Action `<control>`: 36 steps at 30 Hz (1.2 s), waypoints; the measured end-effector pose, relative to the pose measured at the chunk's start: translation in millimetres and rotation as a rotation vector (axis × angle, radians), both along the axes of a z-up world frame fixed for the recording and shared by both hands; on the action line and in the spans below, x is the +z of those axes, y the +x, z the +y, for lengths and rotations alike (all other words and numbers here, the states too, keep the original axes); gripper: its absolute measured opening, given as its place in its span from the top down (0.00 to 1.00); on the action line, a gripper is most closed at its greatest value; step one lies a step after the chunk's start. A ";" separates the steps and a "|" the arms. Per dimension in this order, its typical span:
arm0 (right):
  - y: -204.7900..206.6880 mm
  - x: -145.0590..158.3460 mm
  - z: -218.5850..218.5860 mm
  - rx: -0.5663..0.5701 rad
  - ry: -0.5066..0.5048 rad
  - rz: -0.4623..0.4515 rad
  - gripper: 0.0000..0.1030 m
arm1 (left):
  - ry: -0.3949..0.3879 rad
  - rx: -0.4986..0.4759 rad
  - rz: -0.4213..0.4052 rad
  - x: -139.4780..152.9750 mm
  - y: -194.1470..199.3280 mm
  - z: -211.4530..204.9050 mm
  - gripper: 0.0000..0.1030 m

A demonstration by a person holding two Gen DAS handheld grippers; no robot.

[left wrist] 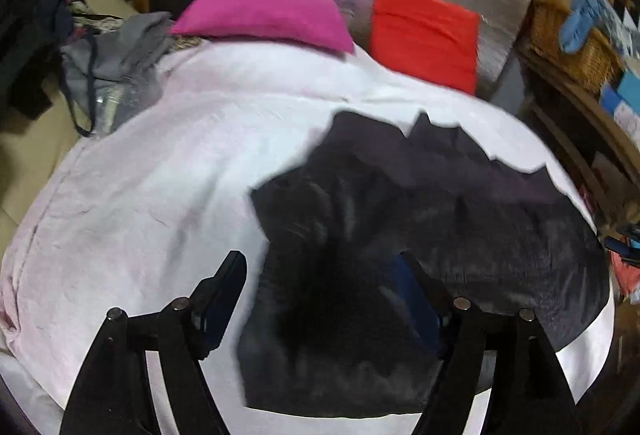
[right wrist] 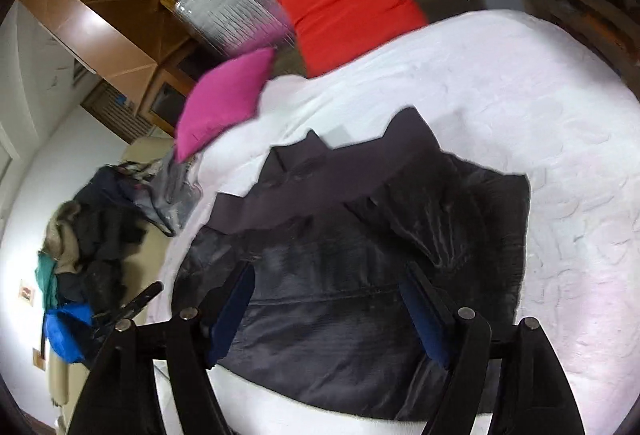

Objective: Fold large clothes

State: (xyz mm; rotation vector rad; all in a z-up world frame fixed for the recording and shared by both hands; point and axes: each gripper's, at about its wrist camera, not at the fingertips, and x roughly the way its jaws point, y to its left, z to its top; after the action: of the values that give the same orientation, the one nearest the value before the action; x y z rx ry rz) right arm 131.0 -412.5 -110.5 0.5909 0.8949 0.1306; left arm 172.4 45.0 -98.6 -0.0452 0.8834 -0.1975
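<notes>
The left tool [left wrist: 324, 295] hangs released over the bed, its fingers spread wide with nothing between them; one finger [left wrist: 224, 287] sits over bare sheet, the other over the near left part of the dark jacket [left wrist: 420, 211]. The right tool [right wrist: 328, 303] is likewise released, both blue-padded fingers [right wrist: 424, 319] spread above the middle of the jacket [right wrist: 360, 255]; whether either tool touches the cloth I cannot tell. The jacket lies roughly flat on the white sheet [left wrist: 140, 195] of the bed, collar end towards the pink pillow [left wrist: 264, 11] and the red pillow [left wrist: 424, 35]; a sleeve or a folded band appears to lie across its upper part in the right view.

The step in hand looks like picking an edge to start or carry on a fold; to do it well, each tool should take a single clean edge at matching points on opposite sides, pinch the cloth alone and not the sheet beneath, lift both sides evenly, and lay the fold down flat so that no wrinkle is trapped.

Much is hard to read: both views are blurred; the jacket's near hem is cut off behind the tools; the dark cloth hides seams and layers; a heap of clothes [right wrist: 96, 235] lies beside the bed, its items not separable.
</notes>
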 end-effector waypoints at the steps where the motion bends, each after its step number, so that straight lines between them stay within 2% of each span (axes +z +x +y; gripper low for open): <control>1: 7.0 -12.0 -2.7 -0.035 -0.022 0.043 0.25 | 0.014 -0.001 0.014 -5.9 1.7 -5.6 0.25; 2: 10.3 -28.5 -9.3 -0.077 -0.045 0.101 0.25 | 0.027 0.001 0.031 -10.3 2.2 -9.9 0.25; 4: 10.0 -36.3 -14.8 -0.103 -0.002 0.112 0.25 | 0.057 0.012 0.058 -23.3 2.8 -18.5 0.25; 9: 29.0 8.0 7.8 -0.041 -0.049 -0.004 0.25 | 0.106 0.028 0.050 -31.2 1.9 -27.4 0.19; 11: 44.4 13.0 19.0 -0.012 -0.052 -0.020 0.23 | 0.110 0.032 0.047 -30.4 1.2 -27.8 0.19; 13: 66.7 0.1 16.4 -0.016 -0.047 0.010 0.23 | 0.117 0.031 0.047 -31.2 1.8 -28.6 0.18; 16: 85.4 -35.3 -0.1 -0.092 -0.085 0.140 0.23 | 0.124 0.029 0.055 -33.6 4.2 -28.5 0.18; 17: 84.9 -43.4 -8.3 -0.120 -0.065 0.166 0.23 | 0.125 0.027 0.057 -35.1 5.8 -28.3 0.18; 19: 75.7 -43.9 -17.7 -0.146 -0.028 0.156 0.23 | 0.130 0.023 0.056 -34.8 5.3 -29.0 0.18; 24: 58.0 -9.5 -8.0 -0.102 -0.067 0.085 0.23 | 0.121 0.021 0.047 -26.3 2.6 -26.9 0.18; 29: 9.0 11.1 -3.8 -0.070 -0.008 0.009 0.23 | 0.064 0.029 0.001 -6.3 -16.5 -18.1 0.18; 32: -11.8 -1.7 -4.0 -0.089 -0.036 0.033 0.22 | 0.047 0.015 0.004 -9.6 -25.0 -20.7 0.18; 33: -16.9 -15.4 -8.5 -0.126 -0.059 0.083 0.22 | 0.066 0.012 0.033 -17.3 -24.9 -25.3 0.18; 36: -25.1 -25.2 -9.3 -0.142 -0.064 0.095 0.22 | 0.104 0.007 0.100 -33.8 -24.6 -38.0 0.18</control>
State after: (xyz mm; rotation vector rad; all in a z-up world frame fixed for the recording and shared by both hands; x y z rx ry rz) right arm 105.9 -421.8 -135.7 0.6031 0.9423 -0.0548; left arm 147.8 6.9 -132.4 0.0384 0.9916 -0.1432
